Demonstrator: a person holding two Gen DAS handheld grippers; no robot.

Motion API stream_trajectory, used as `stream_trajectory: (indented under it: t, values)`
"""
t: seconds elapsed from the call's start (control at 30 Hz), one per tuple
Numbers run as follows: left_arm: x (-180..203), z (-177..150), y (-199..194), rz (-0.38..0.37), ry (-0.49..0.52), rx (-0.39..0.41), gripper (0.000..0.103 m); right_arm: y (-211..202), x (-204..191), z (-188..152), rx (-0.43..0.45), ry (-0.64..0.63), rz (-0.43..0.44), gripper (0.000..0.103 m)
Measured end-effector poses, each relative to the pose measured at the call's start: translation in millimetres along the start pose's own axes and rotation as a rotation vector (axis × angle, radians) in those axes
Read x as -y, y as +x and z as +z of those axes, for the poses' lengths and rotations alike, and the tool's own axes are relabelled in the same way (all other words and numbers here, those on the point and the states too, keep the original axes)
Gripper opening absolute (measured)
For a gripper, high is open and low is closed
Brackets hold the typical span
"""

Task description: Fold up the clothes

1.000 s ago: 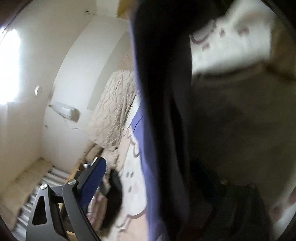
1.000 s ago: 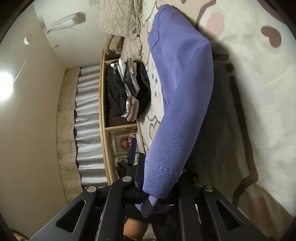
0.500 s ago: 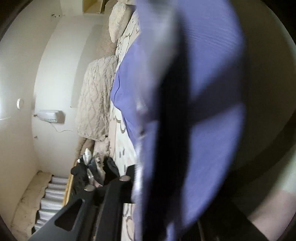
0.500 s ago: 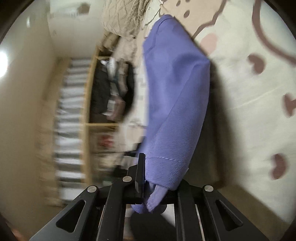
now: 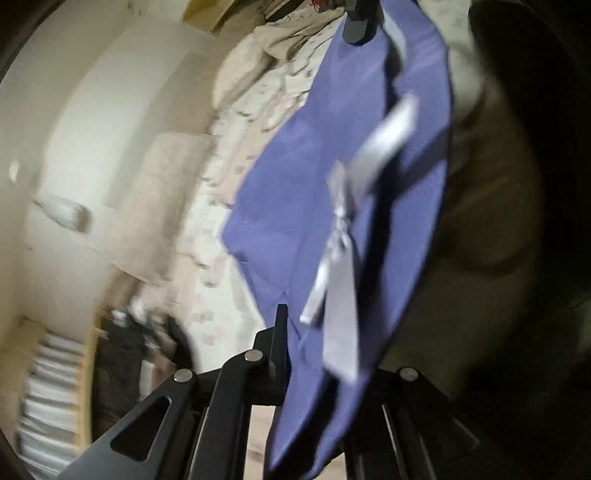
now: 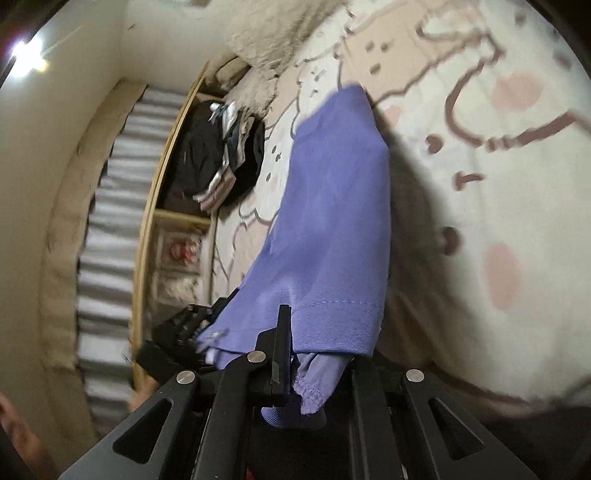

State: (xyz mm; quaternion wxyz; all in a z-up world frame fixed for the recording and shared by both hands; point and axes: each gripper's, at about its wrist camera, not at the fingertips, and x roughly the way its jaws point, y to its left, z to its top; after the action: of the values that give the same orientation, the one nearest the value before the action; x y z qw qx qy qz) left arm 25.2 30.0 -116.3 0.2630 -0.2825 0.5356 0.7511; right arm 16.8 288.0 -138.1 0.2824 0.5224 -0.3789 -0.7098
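A purple garment (image 5: 306, 206) hangs stretched in the air between my two grippers, over a bed. In the left wrist view my left gripper (image 5: 317, 373) is shut on one edge of it, where white care labels (image 5: 343, 280) dangle, and the other gripper (image 5: 356, 18) shows at the top pinching the far edge. In the right wrist view my right gripper (image 6: 317, 365) is shut on the hem of the purple garment (image 6: 332, 221), and the left gripper (image 6: 177, 339) holds the other corner at lower left.
A cream bedsheet with pink and brown cartoon print (image 6: 498, 155) lies below. A quilted beige blanket (image 6: 266, 33) is bunched at the head. A wooden shelf (image 6: 173, 218) beside the bed holds dark folded clothes (image 6: 218, 151). Striped curtain (image 6: 107, 229) stands behind it.
The left gripper has swung away so the purple garment now spreads open between both grippers, with its white labels showing. The right gripper has tilted with the hem still in it.
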Motion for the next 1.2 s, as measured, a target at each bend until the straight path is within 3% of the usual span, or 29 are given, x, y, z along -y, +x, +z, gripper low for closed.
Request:
stream_trajectory:
  t: [0.1, 0.17, 0.23, 0.27, 0.3, 0.33, 0.43, 0.53, 0.67, 0.77, 0.87, 1.07, 1.13, 1.17, 1.2]
  values:
    - [37.7, 15.1, 5.5, -0.109, -0.031, -0.036, 0.008, -7.7, 9.8, -8.8, -0.004, 0.011, -0.124, 0.009]
    - [61.4, 11.9, 10.4, -0.108, 0.002, -0.043, 0.01, -1.3, 25.8, -12.1, -0.02, 0.048, -0.248, 0.011]
    - [77.4, 6.1, 12.8, -0.093, 0.04, -0.058, 0.01, 3.1, 38.6, -17.3, -0.042, 0.056, -0.362, 0.028]
    - [83.4, 2.6, 10.9, -0.086, 0.055, -0.068, 0.012, 0.8, 39.6, -19.0, -0.037, 0.049, -0.405, 0.051]
    - [89.4, -1.0, 9.0, -0.079, 0.071, -0.077, 0.013, -4.8, 37.9, -20.4, -0.016, 0.034, -0.448, 0.066]
    - [95.4, -4.5, 7.2, -0.072, 0.086, -0.086, 0.022, -10.7, 34.9, -21.2, 0.008, 0.016, -0.489, 0.068]
    - [91.5, -12.6, -6.3, -0.074, 0.072, -0.1, 0.053, -35.4, 5.8, -7.6, 0.131, -0.086, -0.62, 0.068]
    - [75.1, -19.2, -21.2, -0.184, -0.053, -0.118, 0.065, -39.7, -29.2, 17.9, 0.179, -0.22, -0.586, 0.068]
    - [44.8, -33.1, -33.9, -0.309, -0.282, -0.107, 0.066, 20.3, -83.9, 65.9, 0.1, -0.38, -0.494, 0.068]
    - [25.5, -41.3, -38.8, -0.375, -0.439, -0.077, 0.066, 100.5, -113.0, 101.4, -0.016, -0.453, -0.483, 0.068]
    - [5.8, -50.9, -39.1, -0.439, -0.551, -0.047, 0.066, 163.6, -120.5, 129.9, -0.093, -0.445, -0.513, 0.068]
    - [-16.4, -73.4, -35.8, -0.518, -0.679, -0.044, 0.066, 250.4, -93.5, 164.1, -0.206, -0.317, -0.65, 0.062]
    - [-24.0, -80.4, -32.6, -0.563, -0.733, -0.031, 0.066, 266.8, -84.6, 164.7, -0.23, -0.318, -0.7, 0.045]
    - [-27.0, -83.0, -31.0, -0.584, -0.76, -0.023, 0.066, 271.3, -80.9, 163.5, -0.233, -0.334, -0.719, 0.031]
    - [-31.6, -84.7, -29.5, -0.609, -0.788, -0.011, 0.066, 272.2, -79.9, 161.4, -0.231, -0.348, -0.723, 0.026]
